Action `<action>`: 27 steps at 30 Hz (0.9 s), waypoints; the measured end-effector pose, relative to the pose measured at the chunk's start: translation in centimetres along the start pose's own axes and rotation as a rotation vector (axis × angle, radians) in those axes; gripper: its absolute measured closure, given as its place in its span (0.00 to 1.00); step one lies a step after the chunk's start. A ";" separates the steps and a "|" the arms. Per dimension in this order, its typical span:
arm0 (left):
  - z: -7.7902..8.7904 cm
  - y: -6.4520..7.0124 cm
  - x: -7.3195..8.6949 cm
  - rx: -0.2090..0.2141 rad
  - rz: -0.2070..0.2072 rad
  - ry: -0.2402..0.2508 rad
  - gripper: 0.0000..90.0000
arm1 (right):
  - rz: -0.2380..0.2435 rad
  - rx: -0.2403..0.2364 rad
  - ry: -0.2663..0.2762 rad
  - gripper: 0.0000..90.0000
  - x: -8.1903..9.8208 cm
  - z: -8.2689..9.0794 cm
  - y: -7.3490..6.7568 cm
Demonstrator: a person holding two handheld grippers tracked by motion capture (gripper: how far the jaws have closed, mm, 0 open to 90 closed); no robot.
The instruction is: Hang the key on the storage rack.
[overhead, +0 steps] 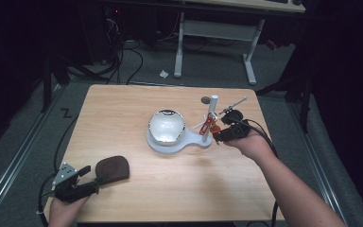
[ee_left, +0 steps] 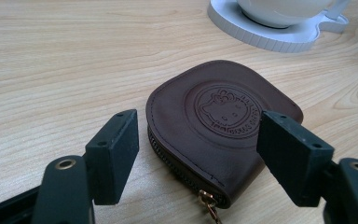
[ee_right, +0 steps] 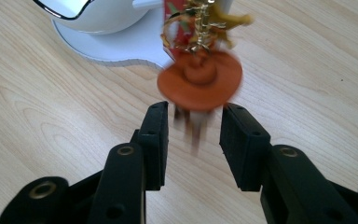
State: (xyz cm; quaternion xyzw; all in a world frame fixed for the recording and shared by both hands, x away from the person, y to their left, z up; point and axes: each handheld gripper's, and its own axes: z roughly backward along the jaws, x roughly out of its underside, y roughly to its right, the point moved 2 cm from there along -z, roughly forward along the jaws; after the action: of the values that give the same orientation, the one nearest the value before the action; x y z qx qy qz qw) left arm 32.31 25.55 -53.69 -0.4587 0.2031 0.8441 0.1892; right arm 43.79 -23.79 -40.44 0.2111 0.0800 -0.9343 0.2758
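An orange hat-shaped charm (ee_right: 199,79) on a gold chain hangs, blurred, from the white post (overhead: 211,113) of a white stand (overhead: 189,139). My right gripper (ee_right: 193,140) is open just below and in front of it, with no pad touching the charm; this gripper (overhead: 220,128) is at the stand's right side. A brown embossed leather coin pouch (ee_left: 214,130) lies flat near the table's front left (overhead: 112,169). My left gripper (ee_left: 198,154) is open with one jaw on each side of the pouch's zip end, not pressing it.
The stand carries a shiny white domed bowl (overhead: 166,125) at the table's middle. A thin rod (overhead: 236,104) sticks out from the post to the right. Bare wood lies between the pouch and the stand. Beyond the table are cables and a desk frame (overhead: 217,33).
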 end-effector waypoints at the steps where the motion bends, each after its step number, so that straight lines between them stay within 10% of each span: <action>1: 0.0 0.0 0.0 0.001 0.000 -0.001 0.33 | 0.001 0.002 0.003 0.68 0.0 0.1 0.0; 27: -0.5 0.2 -0.1 0.034 0.041 -0.027 0.34 | 0.002 0.080 0.094 0.61 7.0 1.2 -0.9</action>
State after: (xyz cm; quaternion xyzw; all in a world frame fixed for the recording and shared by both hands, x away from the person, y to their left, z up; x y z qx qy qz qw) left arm 32.66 25.08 -53.82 -0.4398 0.2241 0.8504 0.1823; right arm 37.57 -26.76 -42.40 0.2658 0.0551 -0.9256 0.2639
